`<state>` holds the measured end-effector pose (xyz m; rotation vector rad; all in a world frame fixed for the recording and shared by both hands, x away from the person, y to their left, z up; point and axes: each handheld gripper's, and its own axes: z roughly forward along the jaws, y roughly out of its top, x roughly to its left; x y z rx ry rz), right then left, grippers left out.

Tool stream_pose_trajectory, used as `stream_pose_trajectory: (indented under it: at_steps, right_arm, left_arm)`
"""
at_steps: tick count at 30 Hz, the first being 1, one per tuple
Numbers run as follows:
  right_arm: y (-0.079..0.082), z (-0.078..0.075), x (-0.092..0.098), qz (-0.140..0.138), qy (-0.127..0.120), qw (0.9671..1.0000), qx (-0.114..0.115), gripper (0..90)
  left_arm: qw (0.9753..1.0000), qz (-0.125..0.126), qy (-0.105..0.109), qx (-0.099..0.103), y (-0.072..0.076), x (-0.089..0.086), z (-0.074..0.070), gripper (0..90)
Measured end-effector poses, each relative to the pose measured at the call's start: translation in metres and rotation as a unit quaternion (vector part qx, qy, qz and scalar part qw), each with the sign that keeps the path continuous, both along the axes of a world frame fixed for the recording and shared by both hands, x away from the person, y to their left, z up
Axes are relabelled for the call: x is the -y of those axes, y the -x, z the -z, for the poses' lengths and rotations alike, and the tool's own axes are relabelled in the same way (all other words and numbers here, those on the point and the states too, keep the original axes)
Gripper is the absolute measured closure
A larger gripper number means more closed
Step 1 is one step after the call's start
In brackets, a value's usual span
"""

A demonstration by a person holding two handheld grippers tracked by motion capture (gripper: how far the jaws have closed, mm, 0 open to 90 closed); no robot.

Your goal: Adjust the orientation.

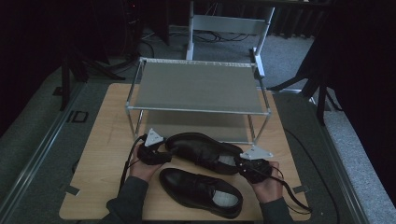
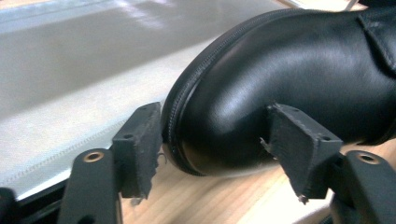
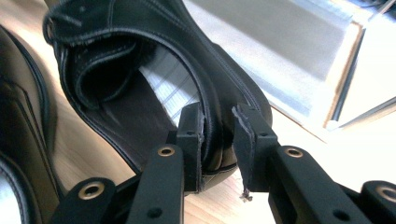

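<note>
Left gripper (image 1: 159,150) at the toe of the far shoe (image 1: 203,150); jaws spread wide around the toe, one pad (image 2: 140,140) touching the sole edge, the other against the leather; not clamped. Far shoe lies on the table (image 1: 102,154) just before the rack (image 1: 198,86), toe pointing left; near shoe (image 1: 201,192) beside it, closer to the person. Right gripper (image 1: 243,164) at the heel; jaws pinching the heel wall, one inside, one outside.
</note>
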<state>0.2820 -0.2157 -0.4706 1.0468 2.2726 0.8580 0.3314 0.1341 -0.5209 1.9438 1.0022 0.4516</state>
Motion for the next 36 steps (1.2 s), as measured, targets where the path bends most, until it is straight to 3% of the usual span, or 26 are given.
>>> stream_pose_trajectory:
  at_steps: [4,6,9,12,15,19,22,26,31,36]
  right_arm:
    - [-0.012,-0.002,0.005,-0.005,-0.024,0.9997,-0.003,71.0]
    - [-0.016,-0.003,0.005,-0.006,-0.024,0.9997,-0.004,71.4]
    - [-0.019,-0.003,0.005,-0.008,-0.022,0.9997,-0.005,71.3]
    - [-0.025,-0.003,0.006,-0.009,-0.024,0.9996,-0.008,67.5]
    - [-0.031,0.001,0.002,0.0,-0.006,1.0,-0.006,64.8]
    - [-0.039,0.0,0.001,0.004,-0.002,1.0,-0.009,67.3]
    - [-0.043,-0.003,-0.002,0.005,0.017,0.9998,-0.011,73.7]
    - [-0.041,-0.006,-0.006,0.014,0.05,0.9987,-0.005,79.8]
    - [-0.033,-0.009,0.008,0.027,0.024,0.9986,-0.038,81.2]
    - [-0.02,-0.012,0.022,0.033,0.017,0.9986,-0.039,81.1]
  left_arm:
    - [0.9999,-0.012,0.007,0.01,0.005,-0.002,-0.002,44.2]
    - [0.9994,-0.015,0.019,0.023,0.011,-0.006,-0.006,48.4]
    - [0.9992,-0.012,0.02,0.033,0.015,-0.008,-0.011,52.8]
    - [0.9994,-0.016,0.009,0.031,0.015,-0.008,-0.014,58.7]
    - [0.9994,-0.023,0.0,0.027,0.012,-0.008,-0.012,65.1]
    - [0.9995,-0.027,-0.002,0.016,0.012,-0.009,-0.007,70.6]
    - [0.9996,-0.023,-0.005,0.014,0.013,-0.008,-0.006,72.1]
    - [0.9997,-0.019,-0.005,0.017,0.016,-0.009,-0.009,72.0]
    - [0.9997,-0.014,-0.002,0.02,0.021,-0.009,-0.013,72.0]
    - [0.9998,-0.004,-0.004,0.018,0.028,-0.007,-0.017,71.6]
